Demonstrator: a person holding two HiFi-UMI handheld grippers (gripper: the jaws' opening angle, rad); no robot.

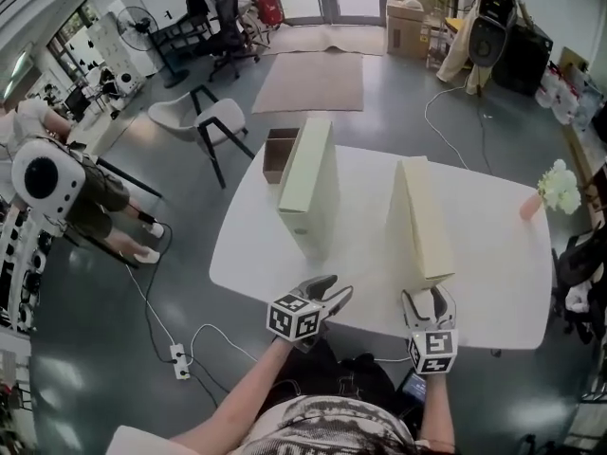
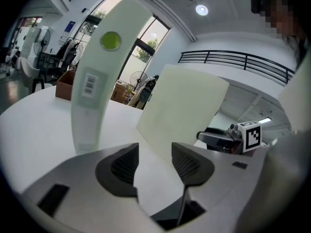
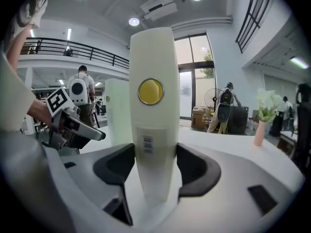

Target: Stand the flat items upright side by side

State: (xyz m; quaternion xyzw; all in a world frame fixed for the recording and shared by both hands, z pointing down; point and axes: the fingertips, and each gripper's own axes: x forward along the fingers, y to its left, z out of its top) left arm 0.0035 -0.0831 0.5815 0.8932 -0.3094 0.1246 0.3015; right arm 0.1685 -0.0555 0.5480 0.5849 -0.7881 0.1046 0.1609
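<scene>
Two cream file boxes stand upright on the white table (image 1: 493, 282), apart from each other. The left box (image 1: 308, 183) shows a green dot on its spine (image 2: 99, 72). The right box (image 1: 422, 216) stands with its near spine (image 3: 151, 120), marked with a yellow dot, between the jaws of my right gripper (image 1: 427, 297) (image 3: 154, 166); both pads press its sides. My left gripper (image 1: 334, 290) (image 2: 154, 161) hovers open at the table's front edge, short of the left box, with only tabletop between its fingers.
A brown cardboard box (image 1: 278, 152) sits at the table's far left corner, behind the left file box. A pink vase with white flowers (image 1: 550, 192) stands at the right edge. A white chair (image 1: 204, 121) and a power strip (image 1: 178, 356) are on the floor to the left.
</scene>
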